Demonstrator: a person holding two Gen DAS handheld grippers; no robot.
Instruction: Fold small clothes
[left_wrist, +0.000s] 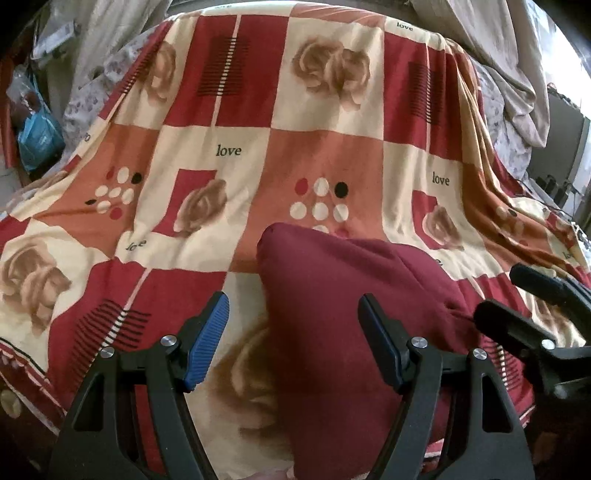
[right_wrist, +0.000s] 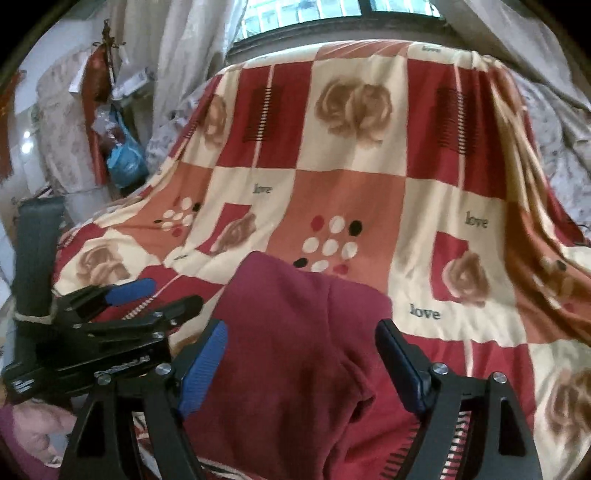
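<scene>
while both grippers hover with jaws apart, a maroon garment lies on the patterned bedspread.
left gripper and right gripper hold nothing; garment sits at the near edge.

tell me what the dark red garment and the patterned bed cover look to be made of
Dark red garment: probably a soft knit, cotton-like; matte, with rounded folds. Patterned bed cover: seemingly thin printed woven cloth; flat, matte, fine drape creases at its right edge.

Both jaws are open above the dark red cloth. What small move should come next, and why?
Probably lower the right gripper onto the near edge of the dark red garment and close there. The garment lies bunched on the patterned bedsheet, neither gripper holds it, and the left gripper also stands open.
</scene>
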